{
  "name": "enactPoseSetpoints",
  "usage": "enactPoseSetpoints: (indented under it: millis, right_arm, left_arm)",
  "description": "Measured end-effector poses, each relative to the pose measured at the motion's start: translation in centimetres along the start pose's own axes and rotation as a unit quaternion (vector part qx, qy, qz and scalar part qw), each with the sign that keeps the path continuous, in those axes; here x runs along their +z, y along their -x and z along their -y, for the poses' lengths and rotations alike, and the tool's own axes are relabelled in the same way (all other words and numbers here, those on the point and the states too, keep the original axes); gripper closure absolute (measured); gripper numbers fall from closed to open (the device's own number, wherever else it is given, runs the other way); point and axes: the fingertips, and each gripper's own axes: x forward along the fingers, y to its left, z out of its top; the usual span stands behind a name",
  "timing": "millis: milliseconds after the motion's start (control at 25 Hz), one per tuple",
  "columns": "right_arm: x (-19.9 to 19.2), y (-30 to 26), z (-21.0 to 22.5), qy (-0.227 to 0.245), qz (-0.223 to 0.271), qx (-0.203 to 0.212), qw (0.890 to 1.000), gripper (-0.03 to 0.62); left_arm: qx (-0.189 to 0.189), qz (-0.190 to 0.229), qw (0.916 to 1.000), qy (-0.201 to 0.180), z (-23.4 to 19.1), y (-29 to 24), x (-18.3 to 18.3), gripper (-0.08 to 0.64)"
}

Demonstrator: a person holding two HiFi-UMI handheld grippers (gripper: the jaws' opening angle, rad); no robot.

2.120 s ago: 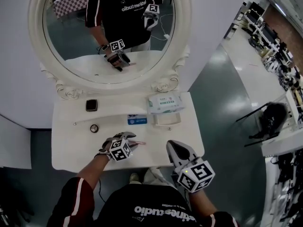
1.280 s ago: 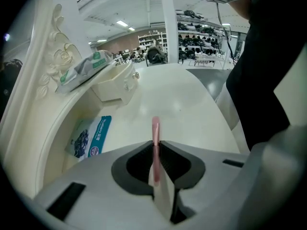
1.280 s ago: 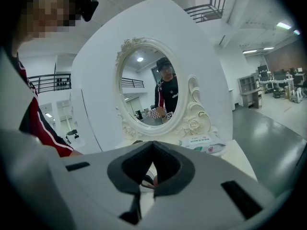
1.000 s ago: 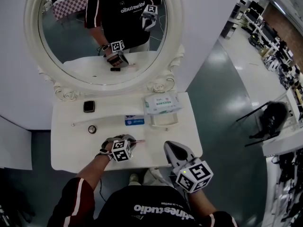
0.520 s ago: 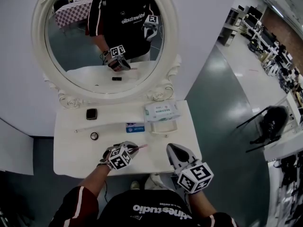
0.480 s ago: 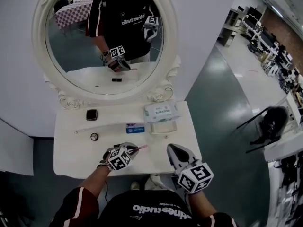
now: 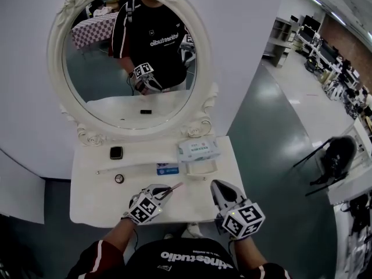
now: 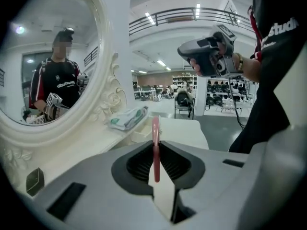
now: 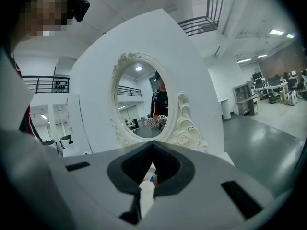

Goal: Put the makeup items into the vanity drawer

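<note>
My left gripper (image 7: 163, 192) hovers over the front of the white vanity top (image 7: 93, 205), shut on a slim pink makeup stick (image 7: 173, 188). In the left gripper view that pink stick (image 8: 155, 145) stands upright, pinched between the fingertips of the left gripper (image 8: 155, 142). To the right, my right gripper (image 7: 219, 184) floats near the table's front right edge; its jaws meet at the tip with nothing in them, as the right gripper view also shows (image 9: 153, 144). A small open white drawer box (image 7: 201, 168) sits in front of a wipes pack (image 7: 199, 150).
On the vanity lie a black square compact (image 7: 117, 153), a small round item (image 7: 119, 178), a long white stick (image 7: 136, 168) and a blue-white box (image 7: 167, 169). The oval mirror (image 7: 131, 57) rises behind. Grey floor drops away right of the table.
The left gripper has lifted off the tabletop with the pink stick, which now tilts upward. The right gripper shifted slightly. The head view has swung so the mirror shows more fully.
</note>
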Motion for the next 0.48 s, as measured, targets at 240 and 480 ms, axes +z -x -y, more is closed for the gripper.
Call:
enactPoseSetpoints:
  millis: [240, 480]
  right_arm:
    - [0.7, 0.1, 1.2, -0.002, 0.013, -0.003, 1.0, 0.589]
    - [1.5, 0.3, 2.7, -0.005, 0.016, -0.005, 1.0, 0.589]
  left_arm:
    - [0.029, 0.047, 0.9985, 0.004, -1.3, 0.9, 3.8, 0.512]
    - [0.04, 0.062, 0.9972, -0.008, -2.0, 0.1, 6.3, 0.512]
